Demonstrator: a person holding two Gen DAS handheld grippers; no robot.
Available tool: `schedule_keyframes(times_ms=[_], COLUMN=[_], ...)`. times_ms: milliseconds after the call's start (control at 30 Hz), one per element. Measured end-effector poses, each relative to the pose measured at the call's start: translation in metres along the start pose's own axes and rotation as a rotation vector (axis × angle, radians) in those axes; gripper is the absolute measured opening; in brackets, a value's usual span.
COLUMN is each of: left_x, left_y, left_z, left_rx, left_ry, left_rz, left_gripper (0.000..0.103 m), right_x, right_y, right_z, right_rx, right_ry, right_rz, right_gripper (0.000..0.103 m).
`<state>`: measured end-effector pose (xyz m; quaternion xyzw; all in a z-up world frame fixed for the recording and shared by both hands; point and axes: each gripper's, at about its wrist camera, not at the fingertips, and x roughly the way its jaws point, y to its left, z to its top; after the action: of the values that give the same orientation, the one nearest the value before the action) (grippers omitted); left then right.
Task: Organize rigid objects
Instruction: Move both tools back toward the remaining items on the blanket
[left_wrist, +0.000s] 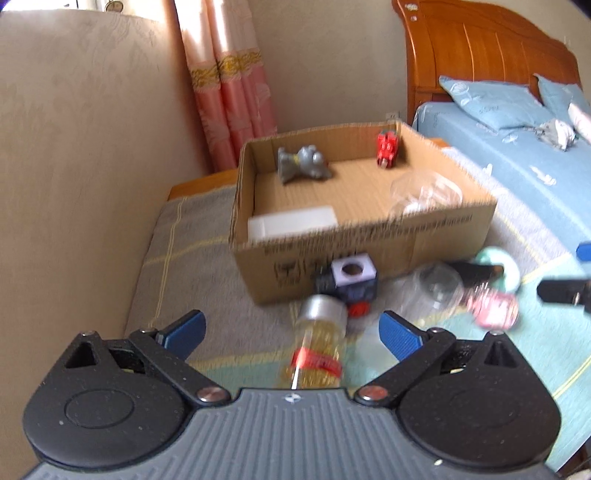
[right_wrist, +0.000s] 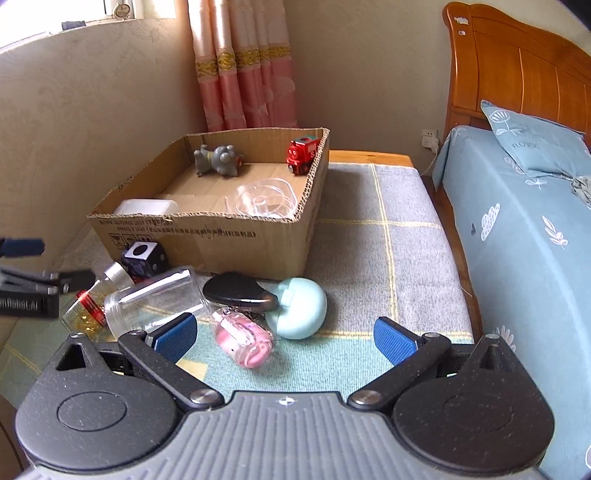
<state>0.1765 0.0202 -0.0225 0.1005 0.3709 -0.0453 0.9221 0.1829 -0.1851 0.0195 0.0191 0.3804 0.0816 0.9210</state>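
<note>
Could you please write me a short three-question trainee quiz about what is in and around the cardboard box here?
1. True or false: the red toy train lies outside the cardboard box.
2. Which item lies on the blanket? A) grey toy animal B) mint round case C) white container
3. Are the right tongs open or shut?

Key: 1 false; 2 B; 3 open.

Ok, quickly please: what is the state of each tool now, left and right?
Left tool: open, holding nothing; the yellow bottle with silver cap lies between its fingers.
Right tool: open, holding nothing.
</note>
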Motion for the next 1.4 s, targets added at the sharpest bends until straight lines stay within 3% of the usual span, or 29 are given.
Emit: schedule_keyframes(times_ms=[200,533,767,933,1400], left_x=[0.013,0.023,0.032,0.035,0.039], left_y=[0.007,0.030,0.050,0.064,0.070], left_z=[-0.032,-0.053,-0.060,-0.063,-0.050], left_rx=[-0.012,-0.115,-0.170,-0.238,-0.218], left_ry=[0.062,0.103,0.142,0.143,0.126], left_rz=[0.017,0.016,0.108,0.119,0.153], left_gripper=[0.100,0.100,0.100,0.100,0.100], right_x=[0.013,0.042,0.061,0.070,0.051], right_y=[-0.001,0.008,0.014,0.016,-0.002], right_z=[-0.004,-0.002,0.002,0.001,-0.027], right_rx=[0.024,0.052,0.051,0.047,-0.022], right_ry=[0.012,0.025,0.041,0.059,0.123], right_rz=[0.018,0.019,-0.017,-0.044,-0.133], right_gripper=[0.103,0.103,0.103,0.103,0.103])
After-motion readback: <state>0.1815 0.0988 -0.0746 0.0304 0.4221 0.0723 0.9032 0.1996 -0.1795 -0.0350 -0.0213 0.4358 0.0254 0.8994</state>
